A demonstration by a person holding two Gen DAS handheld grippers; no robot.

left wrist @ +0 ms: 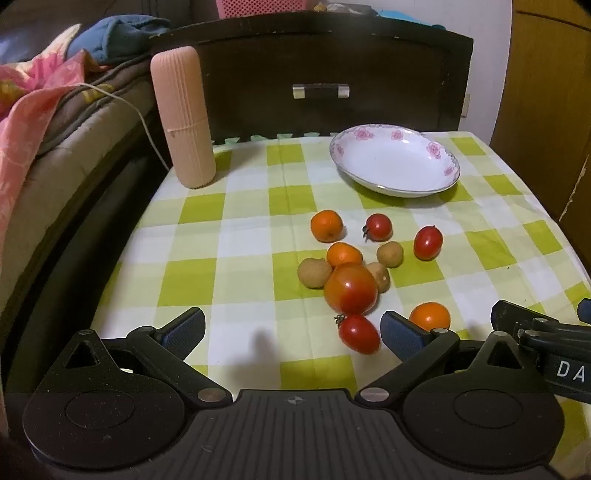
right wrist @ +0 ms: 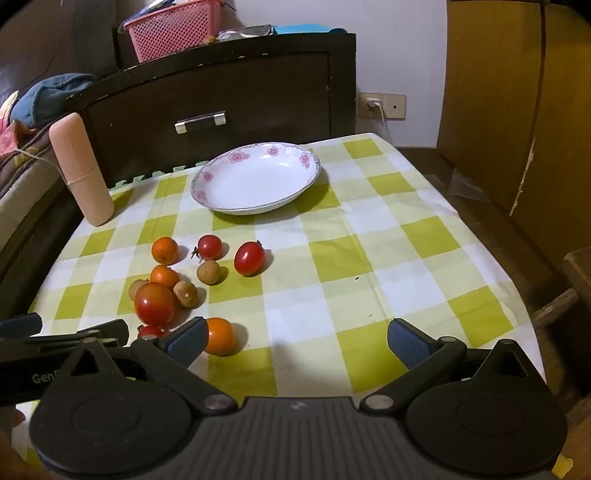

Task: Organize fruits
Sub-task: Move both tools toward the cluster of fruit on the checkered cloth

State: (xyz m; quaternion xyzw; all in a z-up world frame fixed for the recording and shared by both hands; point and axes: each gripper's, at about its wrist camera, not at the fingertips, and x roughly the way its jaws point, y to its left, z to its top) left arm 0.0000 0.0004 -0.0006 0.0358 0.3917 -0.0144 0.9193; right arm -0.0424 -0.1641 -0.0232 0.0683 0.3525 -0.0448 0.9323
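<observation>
Resting loose on checked cloth (right wrist: pixel 332 258): glossy red tomatoes (left wrist: pixel 351 288), orange citrus, tan longans; both claws (left wrist: pixel 293 332) (right wrist: pixel 295 338) wide open, empty.

Ahead of me the surface (right wrist: pixel 369 236) wears a green-and-white checked cloth. A tall pink ribbed case (left wrist: pixel 183 118) stands upright at its far left corner. Behind it rises a dark wooden cabinet (right wrist: pixel 258 92) with a metal drawer handle (right wrist: pixel 200 121), and a pink mesh basket (right wrist: pixel 173 27) sits on top. To my left lies a bed (left wrist: pixel 55 155) with pink floral bedding and a blue garment (left wrist: pixel 122 33), a white cord (left wrist: pixel 122 101) trailing over its edge. On the wall to the right, a socket (right wrist: pixel 382 106) holds a white plug.
</observation>
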